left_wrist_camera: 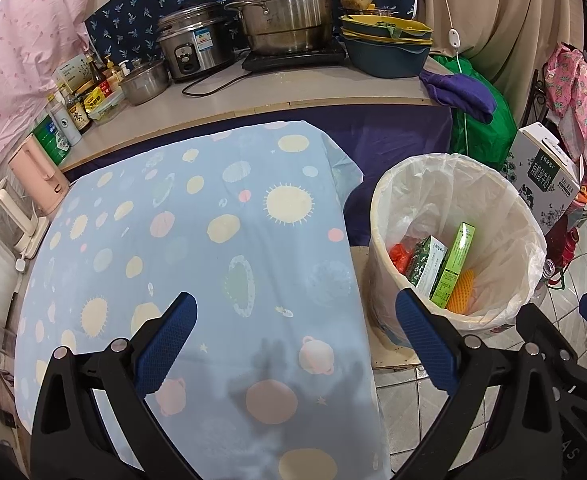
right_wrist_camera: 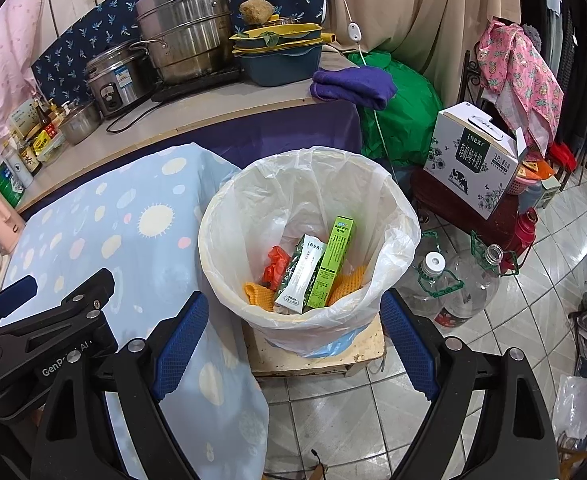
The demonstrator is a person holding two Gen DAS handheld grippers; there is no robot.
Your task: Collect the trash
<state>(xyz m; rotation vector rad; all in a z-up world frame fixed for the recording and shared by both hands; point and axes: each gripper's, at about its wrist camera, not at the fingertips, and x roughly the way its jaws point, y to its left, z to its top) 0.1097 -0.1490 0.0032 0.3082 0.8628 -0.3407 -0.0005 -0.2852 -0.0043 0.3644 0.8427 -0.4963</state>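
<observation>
left gripper (left_wrist_camera: 295, 334): spread, empty, ribbed blue pads
right gripper (right_wrist_camera: 293, 338): spread, empty
bin (right_wrist_camera: 401, 216): round, crinkly plastic liner
green carton (right_wrist_camera: 333, 262): slim box, inside

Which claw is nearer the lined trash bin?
Right. The right claw hangs open in front of the trash bin; the left claw is open over the blue tablecloth beside it.

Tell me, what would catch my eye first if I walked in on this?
Probably the lined bin on a low stand beside the table, with a green box, a milk carton and orange netting inside. Next, the blue spotted cloth covering the table, bare of trash. Then the two open blue-padded claws, the right claw hanging in front of the bin, the left claw over the cloth.
</observation>
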